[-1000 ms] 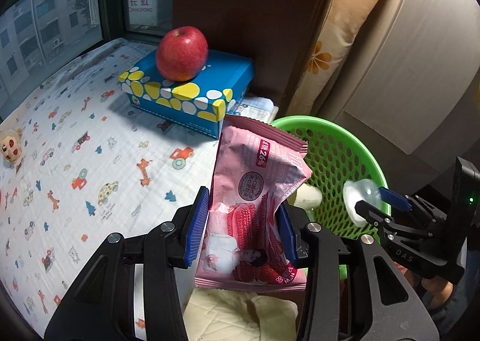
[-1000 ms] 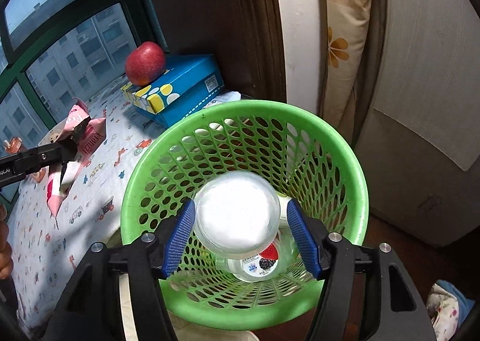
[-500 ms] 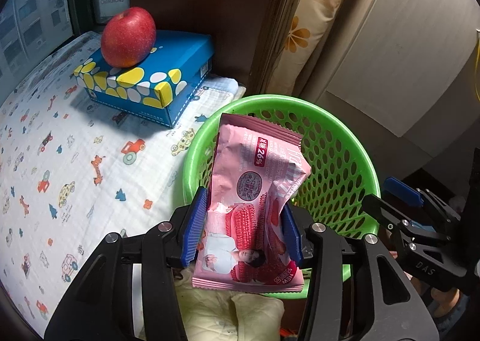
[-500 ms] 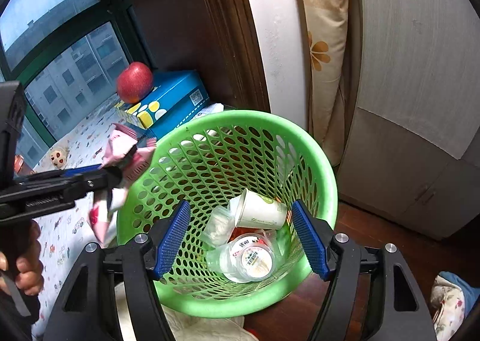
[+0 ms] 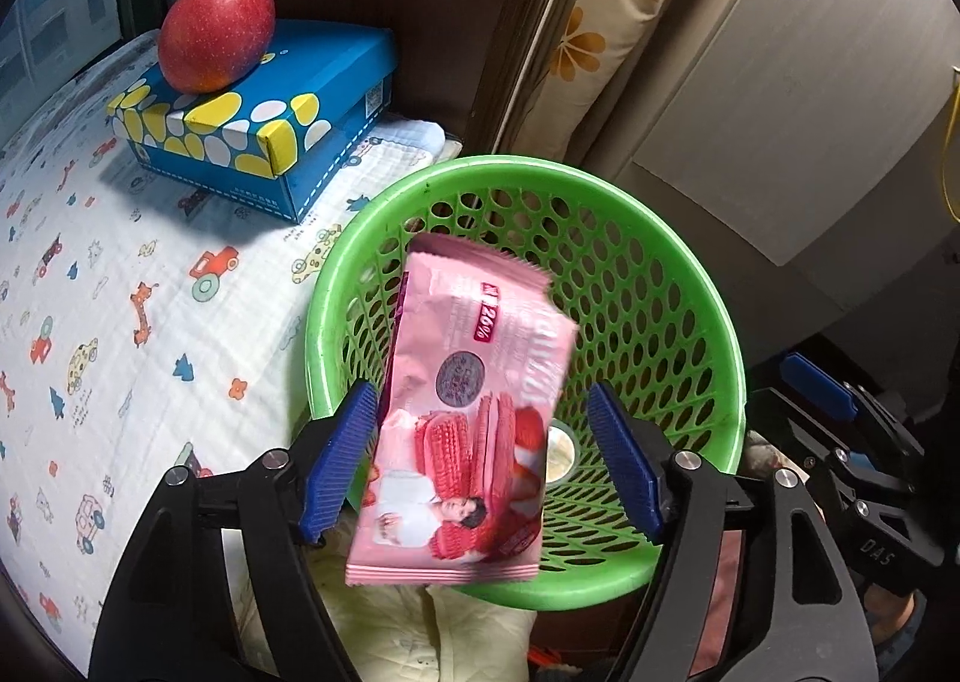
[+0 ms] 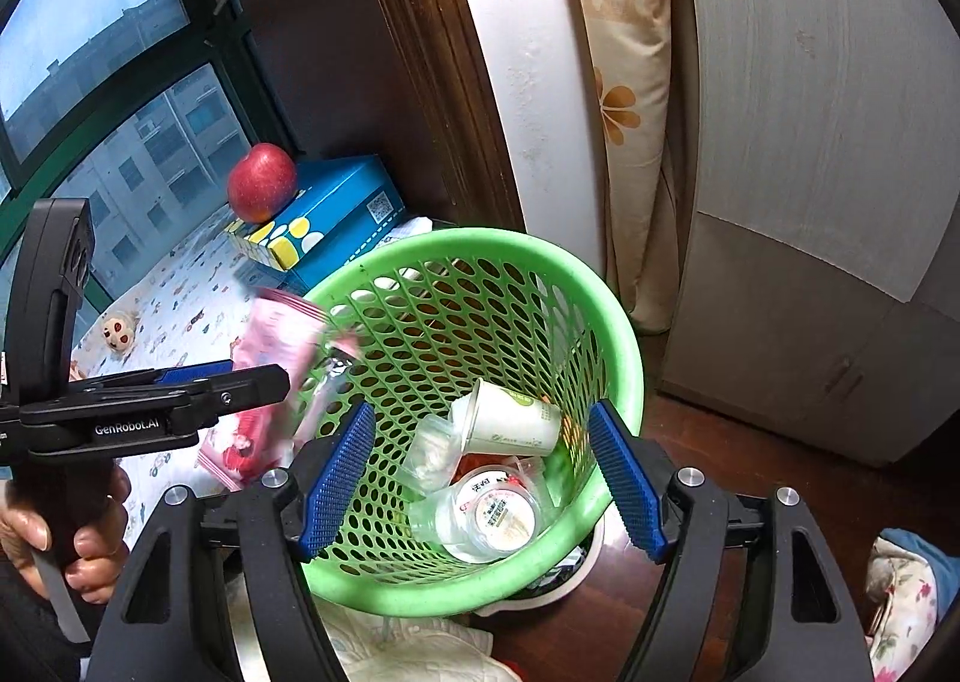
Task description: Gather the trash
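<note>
A pink snack wrapper hangs blurred between the open fingers of my left gripper, over the near rim of the green mesh basket. In the right wrist view the wrapper is at the basket's left rim, next to the left gripper. My right gripper is open and empty above the basket. A white paper cup and clear plastic cups lie in the basket's bottom.
A red apple sits on a blue spotted box on the patterned bed sheet. A small doll lies on the sheet. A floral pillow and cabinet stand behind the basket.
My left gripper has opened and let go of the pink wrapper, which is slipping down toward the basket. My right gripper dropped its cup into the basket earlier and stays open.
</note>
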Motion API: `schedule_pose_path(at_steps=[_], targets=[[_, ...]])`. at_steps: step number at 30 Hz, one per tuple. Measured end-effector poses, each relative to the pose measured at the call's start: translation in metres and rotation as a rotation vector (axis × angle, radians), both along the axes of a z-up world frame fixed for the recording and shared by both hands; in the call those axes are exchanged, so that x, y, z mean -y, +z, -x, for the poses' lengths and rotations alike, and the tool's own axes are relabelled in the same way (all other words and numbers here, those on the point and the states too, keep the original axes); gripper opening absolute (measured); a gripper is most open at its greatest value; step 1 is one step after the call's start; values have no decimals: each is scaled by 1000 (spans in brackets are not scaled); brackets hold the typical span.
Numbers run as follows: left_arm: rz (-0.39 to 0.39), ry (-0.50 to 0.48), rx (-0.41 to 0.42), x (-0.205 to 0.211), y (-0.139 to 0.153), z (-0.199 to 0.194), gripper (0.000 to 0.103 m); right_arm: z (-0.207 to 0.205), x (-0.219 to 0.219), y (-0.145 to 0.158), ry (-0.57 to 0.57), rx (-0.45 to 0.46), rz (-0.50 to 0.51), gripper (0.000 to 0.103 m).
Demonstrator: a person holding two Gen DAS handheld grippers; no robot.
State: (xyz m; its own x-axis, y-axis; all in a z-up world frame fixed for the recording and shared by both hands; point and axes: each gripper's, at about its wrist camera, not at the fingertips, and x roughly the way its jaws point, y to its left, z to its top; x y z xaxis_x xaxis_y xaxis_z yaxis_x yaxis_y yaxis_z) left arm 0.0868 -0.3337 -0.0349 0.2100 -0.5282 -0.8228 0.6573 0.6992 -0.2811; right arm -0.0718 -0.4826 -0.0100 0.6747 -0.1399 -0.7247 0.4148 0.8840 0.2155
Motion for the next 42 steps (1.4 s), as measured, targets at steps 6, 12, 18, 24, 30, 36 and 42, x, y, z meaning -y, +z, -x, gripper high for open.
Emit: schedule_pose_path(at_steps=[6, 12, 18, 24, 30, 36, 42], targets=[[1, 8, 16, -6, 3, 0, 72, 1, -3, 2, 7, 3, 1, 71], [-15, 51, 67, -28, 12, 1, 72, -1, -14, 5, 27, 13, 2, 73], [-43, 123, 131, -64, 23, -2, 73, -9, -32, 8, 68, 23, 0, 75], [-50, 222, 156, -109, 29, -6, 78, -22, -60, 14, 134, 38, 0, 79], [-77, 323, 194, -156, 33, -5, 84, -41, -94, 17, 219, 41, 3, 83], [-98, 419, 225, -205, 37, -4, 86, -55, -128, 22, 294, 56, 2, 85], [-122, 520, 246, -251, 38, -1, 87, -72, -162, 23, 366, 52, 0, 86]])
